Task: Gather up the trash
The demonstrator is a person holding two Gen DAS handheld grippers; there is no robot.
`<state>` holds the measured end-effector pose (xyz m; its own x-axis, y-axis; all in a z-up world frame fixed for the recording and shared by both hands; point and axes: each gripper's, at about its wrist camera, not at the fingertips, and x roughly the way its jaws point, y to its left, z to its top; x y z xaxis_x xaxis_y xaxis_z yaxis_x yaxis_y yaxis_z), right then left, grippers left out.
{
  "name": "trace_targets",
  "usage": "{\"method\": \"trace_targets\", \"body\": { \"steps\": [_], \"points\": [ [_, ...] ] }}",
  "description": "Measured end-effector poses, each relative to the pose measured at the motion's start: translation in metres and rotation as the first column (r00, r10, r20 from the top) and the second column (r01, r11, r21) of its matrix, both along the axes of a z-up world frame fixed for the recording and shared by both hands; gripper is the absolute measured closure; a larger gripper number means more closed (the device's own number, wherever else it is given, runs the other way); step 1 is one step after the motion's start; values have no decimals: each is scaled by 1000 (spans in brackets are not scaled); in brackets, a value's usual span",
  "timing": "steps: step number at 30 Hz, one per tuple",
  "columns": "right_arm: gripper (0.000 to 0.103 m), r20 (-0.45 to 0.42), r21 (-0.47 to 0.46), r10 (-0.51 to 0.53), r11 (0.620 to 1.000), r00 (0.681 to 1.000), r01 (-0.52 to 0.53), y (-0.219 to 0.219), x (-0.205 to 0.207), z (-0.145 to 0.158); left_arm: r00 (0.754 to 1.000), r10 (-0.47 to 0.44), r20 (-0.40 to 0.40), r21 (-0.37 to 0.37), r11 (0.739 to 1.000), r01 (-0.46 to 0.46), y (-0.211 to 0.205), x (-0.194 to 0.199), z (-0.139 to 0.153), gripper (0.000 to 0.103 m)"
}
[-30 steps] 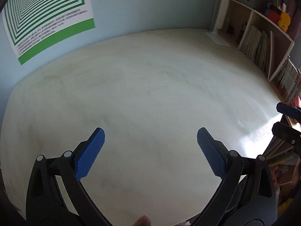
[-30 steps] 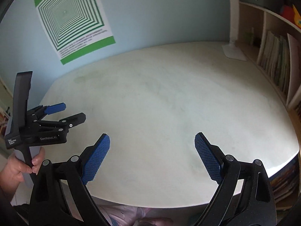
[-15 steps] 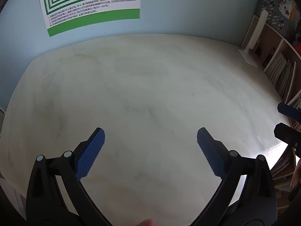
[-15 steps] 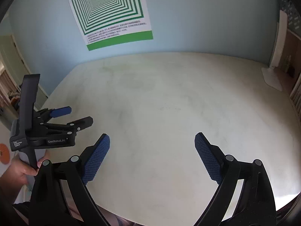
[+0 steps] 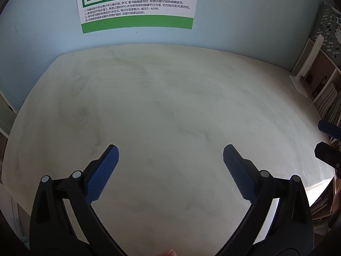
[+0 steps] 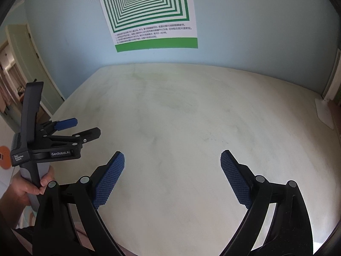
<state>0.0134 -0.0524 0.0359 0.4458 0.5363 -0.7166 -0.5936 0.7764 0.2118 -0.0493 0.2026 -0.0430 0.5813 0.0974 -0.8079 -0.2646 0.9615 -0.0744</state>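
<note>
No trash shows anywhere ahead of either tool, so the sensible judgement is that the step in hand is looking for it: the person would do best to sweep both cameras slowly across the room and down past the table's edges, keeping the fingers spread and clear of the surface until something worth picking up comes into view. From where I stand, the pale table point(image 5: 170, 111) stretches out bare in front of the left gripper point(image 5: 171, 152), whose blue pads point(image 5: 102, 173) are held wide apart with nothing between them and nothing touching them; it hangs above the near part of the tabletop. The right gripper point(image 6: 172, 156) is the same, its jaws spread wide, empty, poised over the table's near edge. In the right wrist view the left gripper point(image 6: 85, 128) sits off to the left of the right one, held by a hand point(image 6: 21, 188) around its grip. Straight ahead of both tools, on the blue wall, hangs a green-and-white poster point(image 6: 149, 15). Far off to the right of the left gripper stands a white lamp point(image 5: 302, 72) at the table's back corner, with a bookshelf point(image 5: 326, 98) just beyond it. Where the trash lies I cannot tell; it is not in either view.
</note>
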Motion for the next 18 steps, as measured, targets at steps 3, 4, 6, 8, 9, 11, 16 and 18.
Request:
{"method": "trace_targets", "body": {
  "steps": [3, 4, 6, 8, 9, 11, 16, 18],
  "points": [
    [12, 2, 1, -2, 1000, 1000, 2, 4, 4, 2, 1000, 4, -1, 4, 1000, -4, 5, 3, -1, 7],
    [12, 1, 2, -4, 1000, 1000, 4, 4, 5, 3, 1000, 2, 1, 11, 1000, -2, 6, 4, -1, 7],
    [12, -3, 7, -8, 1000, 1000, 8, 4, 7, 4, 1000, 5, 0, 27, 1000, -5, 7, 6, -1, 7],
    [12, -7, 7, -12, 1000, 1000, 12, 5, 8, 4, 1000, 4, -1, 24, 1000, -4, 9, 8, 0, 7],
    [12, -9, 7, -13, 1000, 1000, 13, 6, 9, 4, 1000, 2, 1, 20, 1000, -3, 9, 8, 0, 7],
    [12, -10, 8, -19, 1000, 1000, 20, 5, 10, 4, 1000, 1, 3, 18, 1000, -1, 9, 9, 0, 7],
    [12, -19, 8, -32, 999, 999, 33, 3, 12, 2, 1000, -14, -6, 21, 1000, 14, 5, 9, -3, 7],
    [12, -20, 6, -37, 999, 999, 37, 1, 12, 1, 1000, -17, -11, 19, 1000, 17, 4, 10, -4, 7]
  ]
}}
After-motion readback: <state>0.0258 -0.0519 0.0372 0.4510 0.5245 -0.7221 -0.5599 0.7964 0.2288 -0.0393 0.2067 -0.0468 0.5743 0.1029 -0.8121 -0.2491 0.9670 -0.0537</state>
